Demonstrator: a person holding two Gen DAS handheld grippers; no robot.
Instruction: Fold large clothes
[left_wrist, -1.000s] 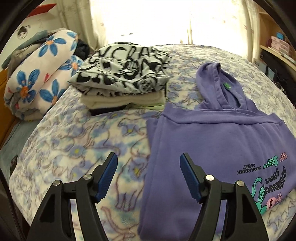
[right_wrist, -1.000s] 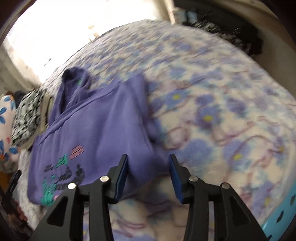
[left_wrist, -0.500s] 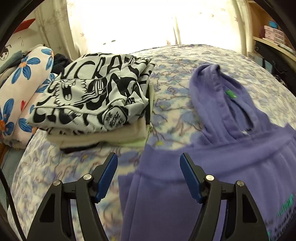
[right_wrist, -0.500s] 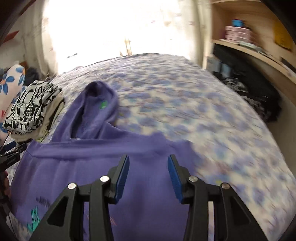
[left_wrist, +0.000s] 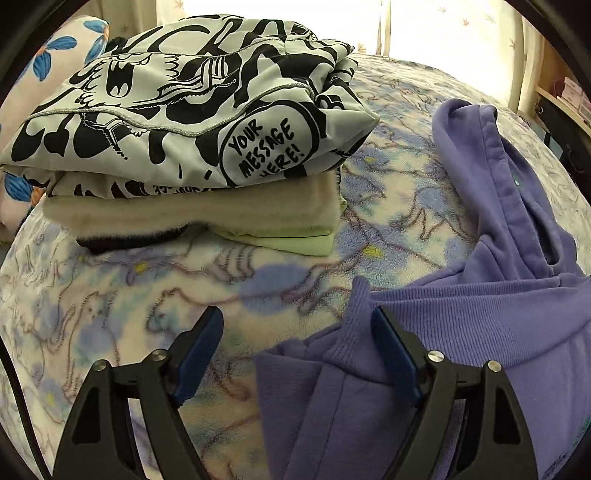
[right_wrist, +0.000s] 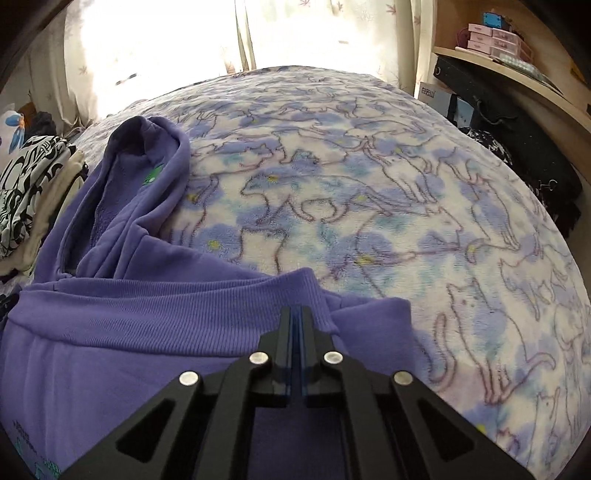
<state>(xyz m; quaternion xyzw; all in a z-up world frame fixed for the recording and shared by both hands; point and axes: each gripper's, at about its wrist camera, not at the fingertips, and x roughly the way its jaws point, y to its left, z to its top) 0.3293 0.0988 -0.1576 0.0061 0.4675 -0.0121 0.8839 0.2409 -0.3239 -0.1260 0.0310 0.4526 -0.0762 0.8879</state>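
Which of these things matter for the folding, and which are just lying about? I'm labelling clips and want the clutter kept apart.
In the job:
purple hoodie
left hand-held gripper, open at its corner
right hand-held gripper, shut on its ribbed edge

Lying about:
folded stack
floral pillow
blanket
shelf boxes
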